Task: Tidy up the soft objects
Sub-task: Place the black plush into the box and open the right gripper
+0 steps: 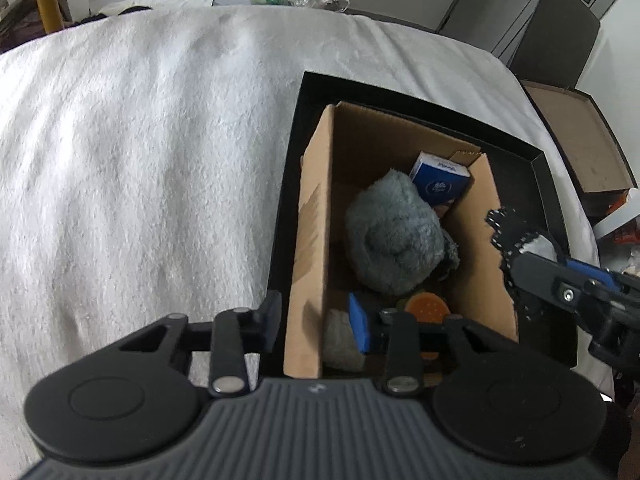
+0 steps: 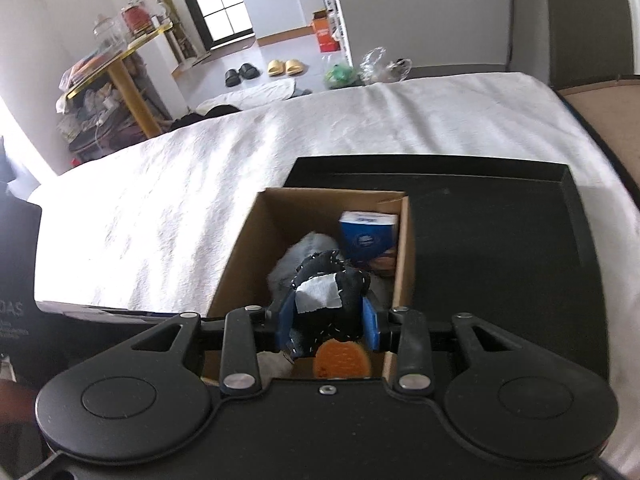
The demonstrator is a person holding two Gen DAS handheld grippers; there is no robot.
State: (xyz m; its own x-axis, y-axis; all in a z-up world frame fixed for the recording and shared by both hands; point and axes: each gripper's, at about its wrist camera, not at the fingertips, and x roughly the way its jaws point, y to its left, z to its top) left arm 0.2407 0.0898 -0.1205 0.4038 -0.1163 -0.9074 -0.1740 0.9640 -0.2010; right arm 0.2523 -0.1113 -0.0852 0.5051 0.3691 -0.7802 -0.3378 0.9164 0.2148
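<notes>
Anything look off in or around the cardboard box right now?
One thing: a rigid blue carton stands propped in the far corner of the cardboard box among soft items like the grey plush. Nothing looks spilled or damaged.

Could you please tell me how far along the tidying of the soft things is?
Done: a grey plush, blue pack and orange toy lie in the cardboard box. In hand: the right gripper holds a black stitched toy above it. Left: dropping that in; the blanket looks bare.
</notes>
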